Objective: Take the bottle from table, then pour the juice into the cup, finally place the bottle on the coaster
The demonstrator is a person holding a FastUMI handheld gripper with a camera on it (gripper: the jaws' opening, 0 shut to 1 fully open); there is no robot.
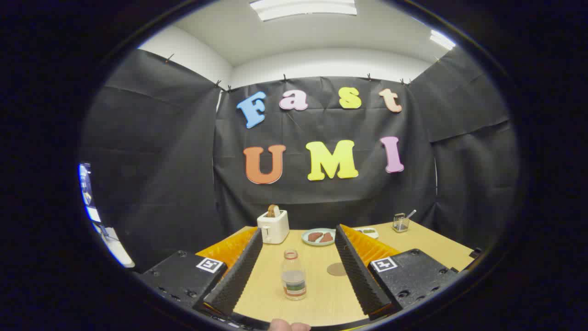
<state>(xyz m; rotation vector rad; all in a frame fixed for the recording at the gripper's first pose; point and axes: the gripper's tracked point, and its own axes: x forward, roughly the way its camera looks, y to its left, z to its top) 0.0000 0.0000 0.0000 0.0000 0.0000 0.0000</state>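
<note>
The gripper (298,269) is hovering above the light wooden surface (271,294) with its two fingers (239,271) standing wide apart and gripping nothing. Standing upright between the fingers, nearer their bases than their tips and touching neither, is the small clear plastic bottle (293,281), open at its neck, wearing a label band around its lower body and holding a little pale liquid. Just beside the bottle, closer to the right finger and a little further ahead, the flat round brown coaster (336,269) is lying on the surface, partly hidden by that finger. Beyond the fingertips, a white toaster (273,226) with a slice of bread poking out of its slot is sitting ahead of the left finger, and a pale green round plate (318,237) carrying reddish-brown pieces of food is lying between the two tips. Further off, beyond the right finger, a small clear glass cup (400,223) with a utensil leaning in it is standing near the far edge. A fingertip of the person's hand (288,326) is showing behind the fingers' bases.
</note>
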